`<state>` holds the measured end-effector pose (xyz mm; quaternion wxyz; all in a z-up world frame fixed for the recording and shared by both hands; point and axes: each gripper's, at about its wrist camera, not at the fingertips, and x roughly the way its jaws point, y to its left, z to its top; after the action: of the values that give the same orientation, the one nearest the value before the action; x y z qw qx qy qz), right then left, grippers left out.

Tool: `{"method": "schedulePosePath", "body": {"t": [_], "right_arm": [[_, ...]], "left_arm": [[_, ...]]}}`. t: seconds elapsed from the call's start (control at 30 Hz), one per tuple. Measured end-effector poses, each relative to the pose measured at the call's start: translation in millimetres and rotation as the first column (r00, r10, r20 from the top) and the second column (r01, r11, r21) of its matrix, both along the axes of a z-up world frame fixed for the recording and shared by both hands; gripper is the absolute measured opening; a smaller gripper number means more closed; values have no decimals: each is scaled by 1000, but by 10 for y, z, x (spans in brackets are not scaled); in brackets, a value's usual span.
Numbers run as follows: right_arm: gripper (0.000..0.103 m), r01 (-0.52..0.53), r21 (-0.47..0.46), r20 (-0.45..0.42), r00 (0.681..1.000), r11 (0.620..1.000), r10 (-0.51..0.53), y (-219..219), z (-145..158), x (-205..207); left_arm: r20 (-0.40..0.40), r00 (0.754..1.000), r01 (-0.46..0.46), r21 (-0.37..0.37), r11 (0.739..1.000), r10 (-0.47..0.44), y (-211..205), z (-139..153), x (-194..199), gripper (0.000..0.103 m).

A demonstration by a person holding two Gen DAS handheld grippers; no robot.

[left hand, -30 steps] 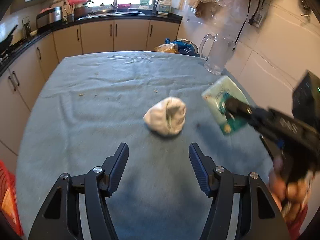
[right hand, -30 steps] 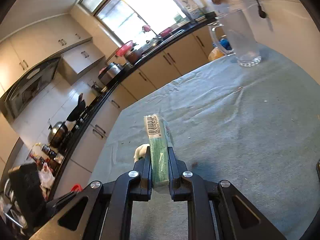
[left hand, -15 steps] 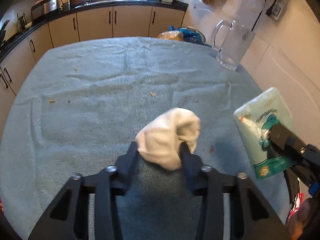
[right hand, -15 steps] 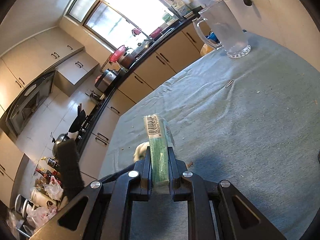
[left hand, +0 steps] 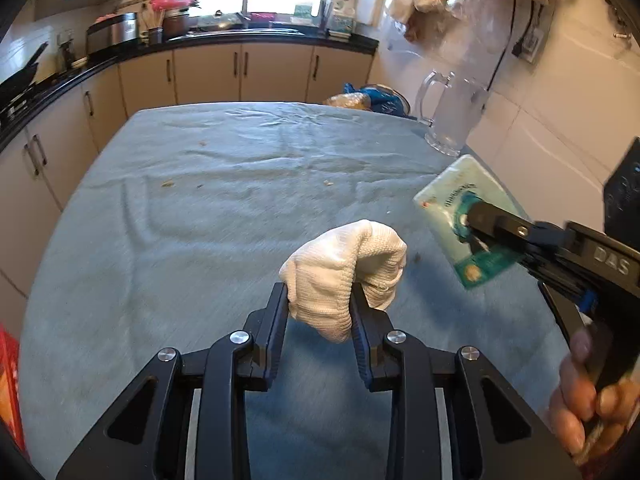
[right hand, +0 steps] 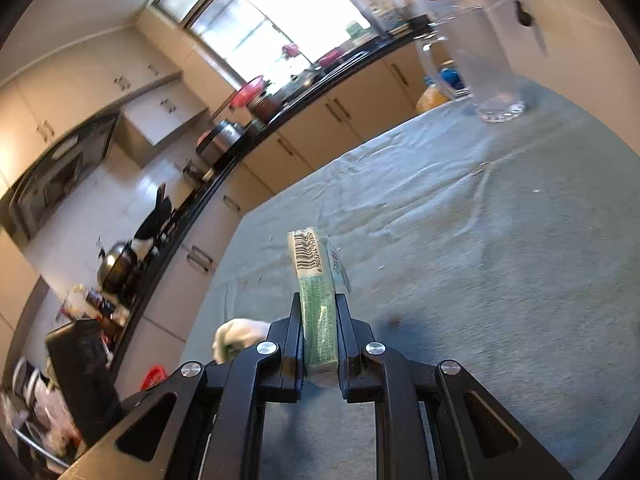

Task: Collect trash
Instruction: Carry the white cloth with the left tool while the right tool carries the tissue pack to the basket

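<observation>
A crumpled white knit cloth [left hand: 346, 272] hangs between the fingers of my left gripper [left hand: 319, 306], above the blue-grey tablecloth [left hand: 224, 200]. The jaws are closing and the pads press on its sides. My right gripper [right hand: 319, 322] is shut on a green tissue pack [right hand: 316, 292], held edge-up with its barcode on top. In the left wrist view that tissue pack [left hand: 460, 210] shows at the right, pinched by the right gripper [left hand: 476, 220], with a person's hand [left hand: 592, 400] on the handle. The white cloth [right hand: 236, 334] peeks out to the left behind the right gripper's finger.
A glass pitcher [left hand: 452, 116] stands at the table's far right corner, with bags [left hand: 368, 98] behind it. Small crumbs [left hand: 167, 184] dot the cloth. Kitchen cabinets and a dark counter [left hand: 224, 40] ring the table. A red basket [left hand: 8, 392] sits low at the left.
My left gripper went forward to the white cloth, closed around it and lifted it off the table. The right gripper kept hold of the tissue pack and barely shifted.
</observation>
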<state>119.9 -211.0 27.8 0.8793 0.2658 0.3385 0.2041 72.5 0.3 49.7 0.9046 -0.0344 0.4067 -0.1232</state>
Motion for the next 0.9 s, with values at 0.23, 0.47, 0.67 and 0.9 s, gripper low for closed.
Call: {"method": "schedulePosePath", "body": {"t": [0.23, 0.47, 0.67, 0.9], "right_arm": [[14, -148, -65, 51, 987, 987, 151, 368, 18, -80], [14, -229, -122, 88, 967, 966, 240, 590, 27, -176], [14, -245, -161, 106, 959, 956, 264, 701, 78, -196], [14, -249, -148, 76, 962, 957, 262, 862, 117, -310]], "left_arm": [[45, 997, -68, 21, 997, 67, 275, -18, -397, 29], [87, 992, -99, 41, 994, 95, 458, 10, -707, 29], [122, 985, -130, 43, 991, 124, 651, 87, -925, 29], [139, 979, -155, 25, 988, 150, 858, 162, -1116, 29]]}}
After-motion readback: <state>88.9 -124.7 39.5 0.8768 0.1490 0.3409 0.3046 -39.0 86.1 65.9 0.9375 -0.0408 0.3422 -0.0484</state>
